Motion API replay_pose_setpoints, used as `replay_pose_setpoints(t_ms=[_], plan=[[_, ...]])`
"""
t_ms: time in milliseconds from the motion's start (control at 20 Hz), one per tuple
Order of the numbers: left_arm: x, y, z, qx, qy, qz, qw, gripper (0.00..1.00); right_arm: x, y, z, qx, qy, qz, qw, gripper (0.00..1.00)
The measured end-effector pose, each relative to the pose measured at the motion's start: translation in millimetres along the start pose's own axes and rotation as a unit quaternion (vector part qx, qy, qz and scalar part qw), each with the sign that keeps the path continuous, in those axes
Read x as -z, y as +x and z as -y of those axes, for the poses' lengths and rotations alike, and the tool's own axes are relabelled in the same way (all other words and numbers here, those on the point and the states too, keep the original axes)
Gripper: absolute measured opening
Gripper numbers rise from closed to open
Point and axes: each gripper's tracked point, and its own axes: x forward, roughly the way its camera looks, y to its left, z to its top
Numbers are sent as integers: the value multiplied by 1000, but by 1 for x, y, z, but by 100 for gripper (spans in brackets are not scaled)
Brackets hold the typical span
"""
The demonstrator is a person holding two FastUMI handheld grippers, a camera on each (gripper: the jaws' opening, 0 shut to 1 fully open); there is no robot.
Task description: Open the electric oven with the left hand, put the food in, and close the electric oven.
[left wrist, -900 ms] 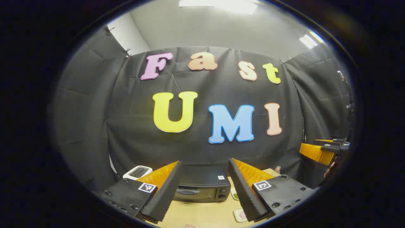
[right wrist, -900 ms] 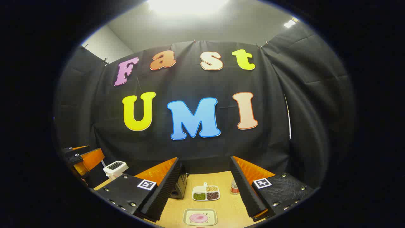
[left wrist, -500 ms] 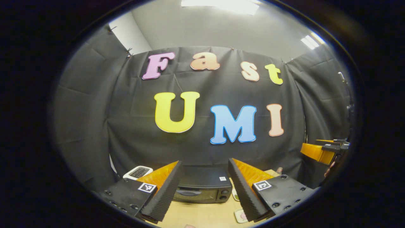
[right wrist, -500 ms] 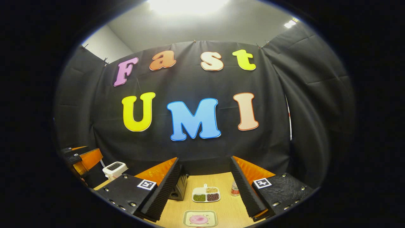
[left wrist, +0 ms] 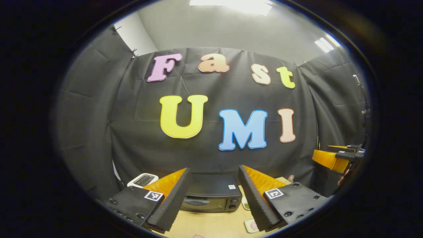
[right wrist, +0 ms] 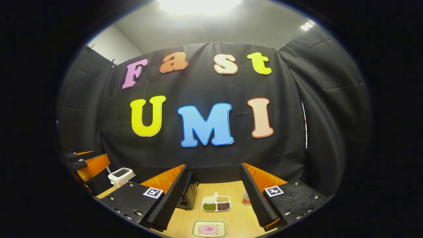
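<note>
my left gripper (left wrist: 214, 198) spread wide, holding nothing | oven (left wrist: 211, 195) lower centre, dead ahead between its fingers, door shut, handle (left wrist: 196, 201) running left-right | right gripper (right wrist: 214, 198) apart, food plate (right wrist: 209, 228) below

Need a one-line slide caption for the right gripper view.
Open right gripper above a wooden table, facing a divided snack tray and a plate of pink food, with the oven at left.

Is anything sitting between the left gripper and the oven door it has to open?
Nothing visible does. The left gripper is open and aimed at the closed electric oven, with bare table in front of the door.
</note>
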Motion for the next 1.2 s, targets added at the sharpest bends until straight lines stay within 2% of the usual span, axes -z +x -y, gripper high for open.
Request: replay_pose_setpoints(t_ms=[200, 450, 550, 650, 800, 850, 950, 1000, 1050, 1100, 1200], plan=[[24, 13, -10, -1, 5, -29, 1000, 100, 12, 2, -2, -4, -5, -12, 1000, 96], [76, 44, -27, 2, -2, -88, 996, 100, 33, 3, 2, 0, -7, -37, 999, 96], [102, 60, -31, 7, 0, -111, 994, 96, 45, 3, 4, 5, -4, -51, 999, 96], [127, 82, -32, 19, 0, -138, 990, 100, 56, 5, 6, 11, 0, -65, 998, 96], [165, 116, -37, 27, -5, -171, 985, 96, 67, 5, 10, 21, -1, -78, 997, 96], [179, 128, -40, 27, -5, -186, 982, 100, 70, 5, 11, 24, -2, -81, 996, 96], [207, 146, -49, 24, 4, -209, 978, 92, 75, 5, 14, 30, -6, -86, 996, 96], [222, 155, -52, 22, 12, -219, 976, 100, 77, 5, 16, 34, -7, -88, 996, 96], [233, 163, -57, 18, 18, -226, 974, 96, 79, 4, 17, 37, -9, -90, 995, 96], [243, 171, -58, 16, 16, -234, 972, 100, 83, 4, 20, 41, -11, -93, 995, 96], [260, 183, -60, 16, 10, -245, 969, 96, 87, 4, 23, 47, -14, -99, 994, 96]])
